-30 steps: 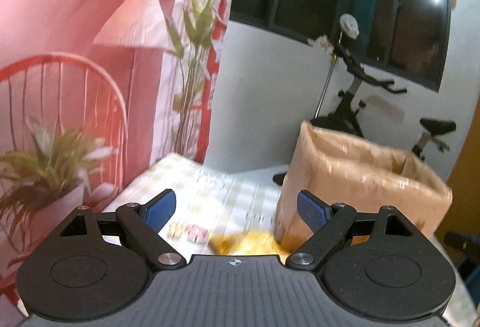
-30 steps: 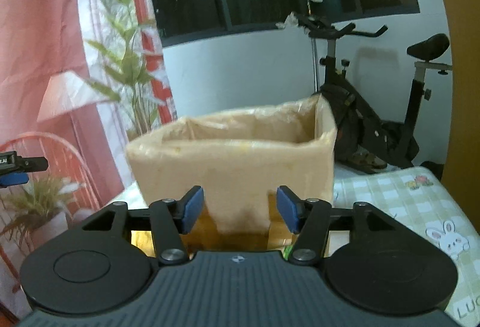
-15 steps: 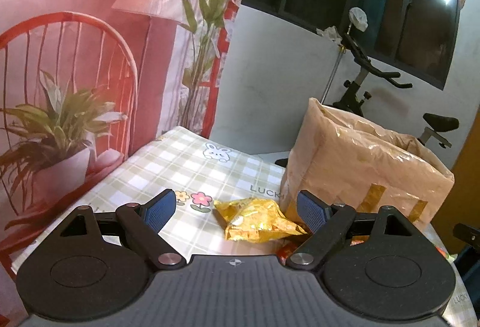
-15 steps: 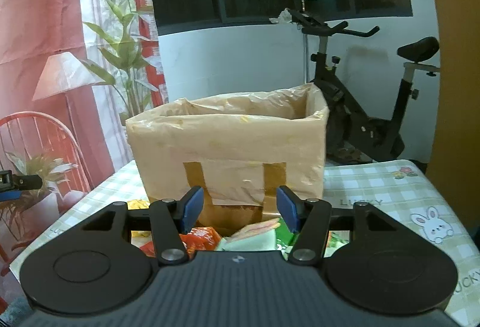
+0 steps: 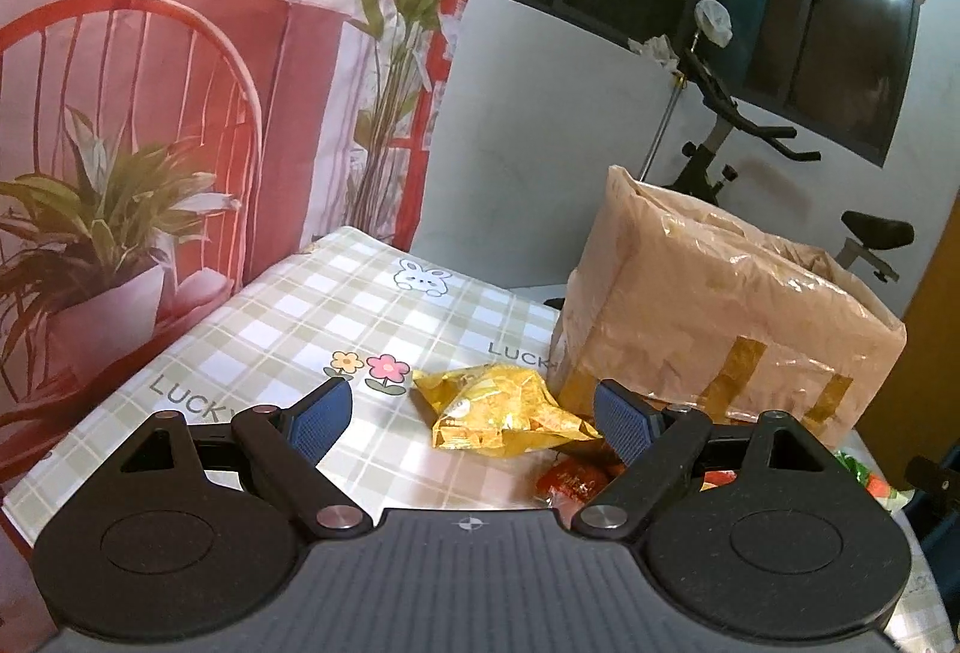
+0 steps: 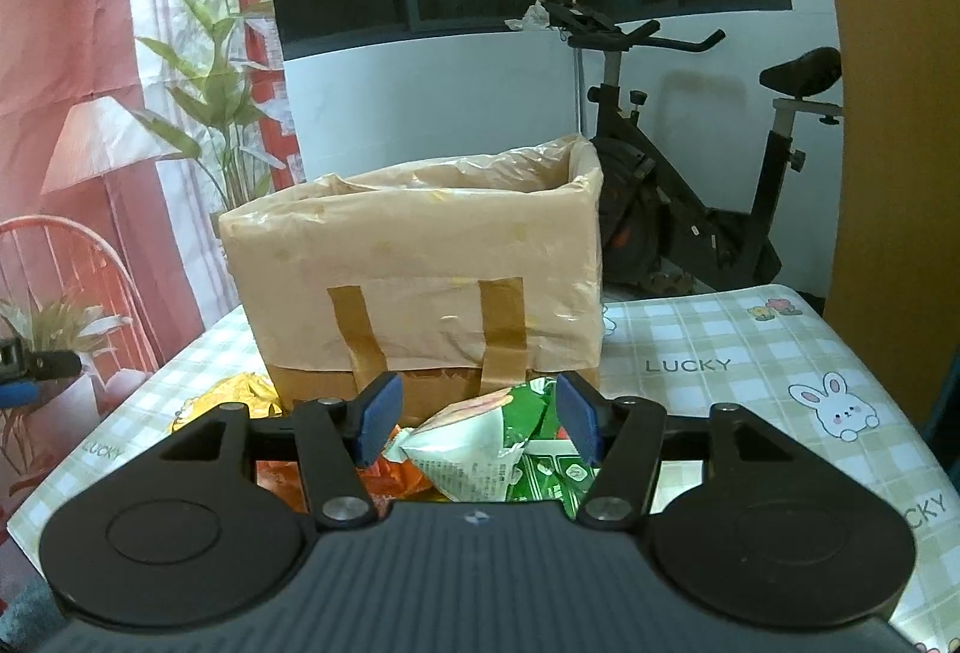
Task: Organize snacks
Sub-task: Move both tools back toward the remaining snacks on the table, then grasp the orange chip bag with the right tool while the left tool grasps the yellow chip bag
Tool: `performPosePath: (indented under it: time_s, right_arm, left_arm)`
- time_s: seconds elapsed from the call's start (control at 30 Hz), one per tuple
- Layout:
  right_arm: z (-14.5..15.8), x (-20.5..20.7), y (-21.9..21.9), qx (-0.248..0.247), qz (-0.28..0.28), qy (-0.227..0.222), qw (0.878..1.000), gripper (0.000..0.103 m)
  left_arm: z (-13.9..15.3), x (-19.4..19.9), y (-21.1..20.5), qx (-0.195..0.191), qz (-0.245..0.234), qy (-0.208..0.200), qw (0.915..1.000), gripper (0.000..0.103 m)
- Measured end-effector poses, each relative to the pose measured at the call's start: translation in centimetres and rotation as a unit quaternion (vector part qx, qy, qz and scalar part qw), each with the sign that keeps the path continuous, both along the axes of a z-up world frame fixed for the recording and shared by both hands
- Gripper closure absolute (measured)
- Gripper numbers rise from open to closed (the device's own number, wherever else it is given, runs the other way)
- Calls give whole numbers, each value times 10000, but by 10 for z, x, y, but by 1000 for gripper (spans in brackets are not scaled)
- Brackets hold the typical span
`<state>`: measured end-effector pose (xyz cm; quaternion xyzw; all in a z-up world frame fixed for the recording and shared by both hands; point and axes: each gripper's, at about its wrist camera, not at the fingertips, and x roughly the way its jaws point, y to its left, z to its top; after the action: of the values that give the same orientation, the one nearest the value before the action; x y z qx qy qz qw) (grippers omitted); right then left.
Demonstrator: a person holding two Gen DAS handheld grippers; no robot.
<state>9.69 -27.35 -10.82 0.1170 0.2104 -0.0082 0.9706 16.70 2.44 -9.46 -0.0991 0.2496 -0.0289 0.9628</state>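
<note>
**Hovering over snack packets beside a lined box**

Facing the surface [image 5: 288,317], which wears a checked cloth with rabbit and flower prints, both tools point slightly downward. The left hand-held gripper [image 5: 474,416] has its blue pads wide apart and clamps nothing; a crinkled yellow snack packet [image 5: 501,410] lies on the cloth ahead of the gap, with a red packet [image 5: 567,479] just beside it, nearer the camera. The right hand-held gripper [image 6: 477,419] has its pads moderately apart, also empty; a green-and-white packet [image 6: 480,449] lies beyond them, next to an orange packet [image 6: 396,476]. All the packets sit close to the near face of a cardboard box [image 6: 420,269], lined with plastic film and taped, standing toward the surface's far edge. An exercise bike [image 6: 690,185] stands behind the surface.
</note>
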Motion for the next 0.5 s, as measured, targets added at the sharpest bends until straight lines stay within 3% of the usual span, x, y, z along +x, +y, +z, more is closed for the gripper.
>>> performPosePath:
  time_s: [0.3,0.5]
  right_arm:
    - [-10,9,1,235,141,26,9996,43]
    - [-15,53,24,281,679,145,9972,43]
  left_arm:
    - [-8,9,-2,118,-79,95,9999,14]
    - [-13,21,12,121,96,200,9997,14]
